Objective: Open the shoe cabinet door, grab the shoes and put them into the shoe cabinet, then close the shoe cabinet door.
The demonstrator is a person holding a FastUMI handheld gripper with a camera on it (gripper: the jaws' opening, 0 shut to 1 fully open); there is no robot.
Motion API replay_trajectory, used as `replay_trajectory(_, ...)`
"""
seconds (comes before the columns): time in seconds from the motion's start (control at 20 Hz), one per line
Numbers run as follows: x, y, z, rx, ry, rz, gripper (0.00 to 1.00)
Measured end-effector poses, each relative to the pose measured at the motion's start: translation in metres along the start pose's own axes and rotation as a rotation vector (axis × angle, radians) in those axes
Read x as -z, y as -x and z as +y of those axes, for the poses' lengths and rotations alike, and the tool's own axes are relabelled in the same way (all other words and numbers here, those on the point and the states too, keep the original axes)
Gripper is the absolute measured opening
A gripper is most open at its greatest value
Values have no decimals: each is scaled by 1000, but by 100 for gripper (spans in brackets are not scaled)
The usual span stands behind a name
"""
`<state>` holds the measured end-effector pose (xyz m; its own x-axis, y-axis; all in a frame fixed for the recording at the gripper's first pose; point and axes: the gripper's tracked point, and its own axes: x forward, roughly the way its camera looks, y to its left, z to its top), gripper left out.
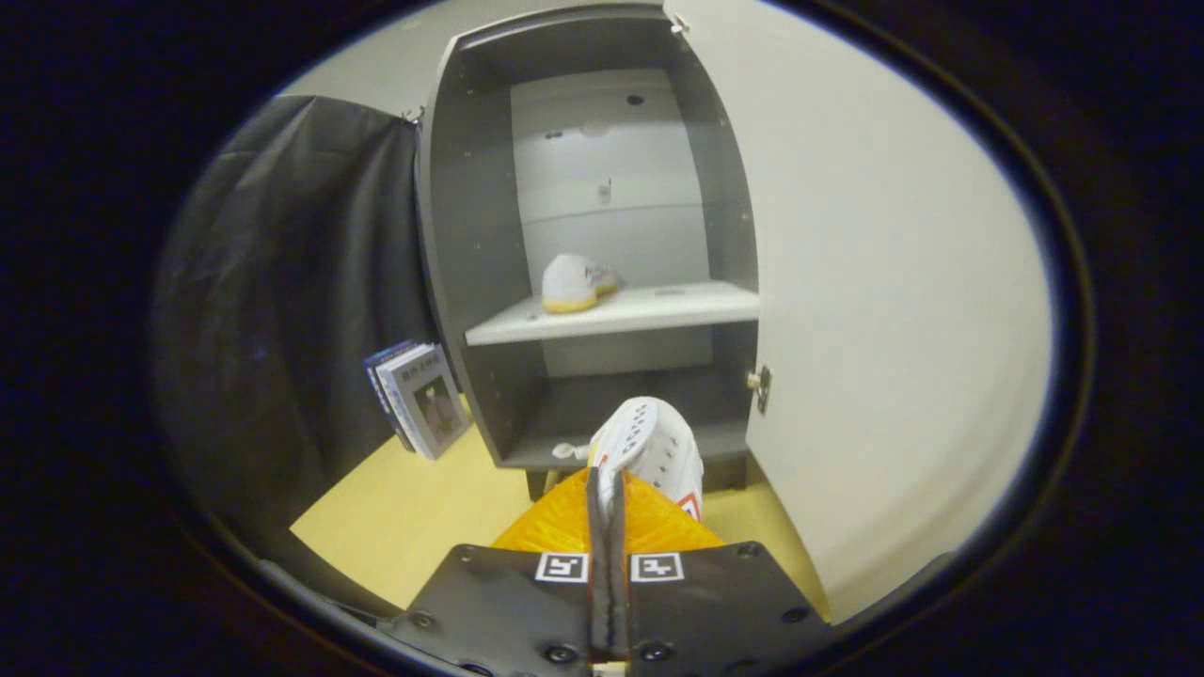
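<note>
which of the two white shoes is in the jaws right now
The white shoe pinched at its edge between the gripper jaws, before the cabinet's bottom. The other shoe sits on the middle shelf.

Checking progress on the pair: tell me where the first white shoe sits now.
In the gripper view, the white yellow-soled shoe rests at the left end of the grey cabinet's pale middle shelf, beyond the gripper.

The hand-held gripper [607,489] points level and forward, its two fingers [564,517] drawn close together side by side with only a thin gap between them, both pressing on the white shoe [654,451] they carry.
</note>
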<state>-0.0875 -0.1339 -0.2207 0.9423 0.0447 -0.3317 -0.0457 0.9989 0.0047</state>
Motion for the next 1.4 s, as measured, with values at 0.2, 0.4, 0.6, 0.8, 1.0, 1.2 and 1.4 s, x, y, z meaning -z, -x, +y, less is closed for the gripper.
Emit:
replay_trajectory(0.2, -74, -9, 4, 25, 21, -105, 2)
replay_trajectory(0.4, -127, -36, 6, 66, 45, -181, 2)
replay_trajectory(0.6, -162, -77, 2, 103, 61, -214, 2)
replay_trajectory(0.8, -181, -124, -6, 134, 71, -217, 2)
replay_trajectory(1.0, -194, -169, -18, 170, 119, -201, 2)
replay_trajectory(1.2, -196, -217, -29, 195, 174, -162, 2)
replay_trajectory(1.4, -203, -260, -39, 209, 234, -131, 2)
